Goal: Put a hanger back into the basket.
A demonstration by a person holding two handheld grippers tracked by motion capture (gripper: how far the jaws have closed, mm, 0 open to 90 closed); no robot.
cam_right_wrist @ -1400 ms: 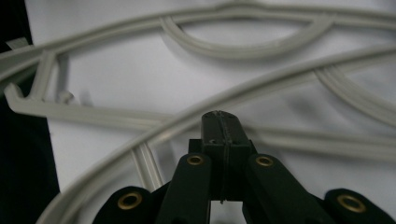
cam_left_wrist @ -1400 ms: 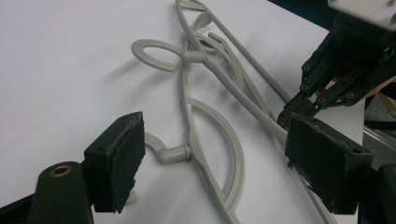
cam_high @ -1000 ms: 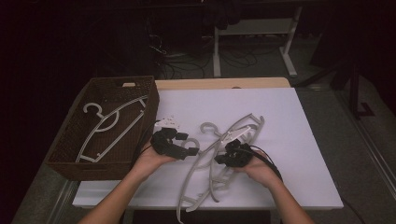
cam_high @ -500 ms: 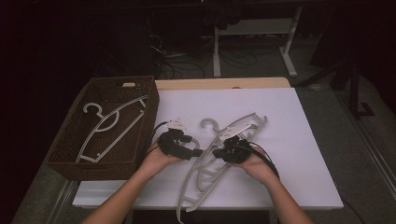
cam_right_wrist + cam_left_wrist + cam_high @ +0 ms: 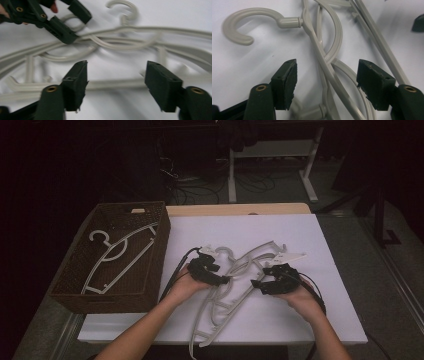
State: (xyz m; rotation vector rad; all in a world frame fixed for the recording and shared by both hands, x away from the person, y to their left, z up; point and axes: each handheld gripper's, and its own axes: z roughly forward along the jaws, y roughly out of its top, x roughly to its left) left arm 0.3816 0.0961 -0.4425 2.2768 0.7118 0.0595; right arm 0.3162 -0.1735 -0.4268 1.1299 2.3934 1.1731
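Both grippers' jaws have gaped apart with nothing pinched, left gripper [image 5: 226, 280] closing a little lately around the tangled hangers [image 5: 235, 285] mid-frame, right gripper [image 5: 256, 284] freshly opened, so one tug could honestly drag both along.

Three hangers [image 5: 240, 285] on the table, one hanger [image 5: 117, 255] in one basket [image 5: 70, 292], two grippers [image 5: 222, 279]

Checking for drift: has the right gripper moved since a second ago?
Yes. The right gripper has moved right, away from the basket, its jaws just opening, off the hangers.

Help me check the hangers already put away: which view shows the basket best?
The high view: the brown basket sits left of the white mat, holding a pale hanger. The two gripper views look at the tangled hangers on the mat instead.
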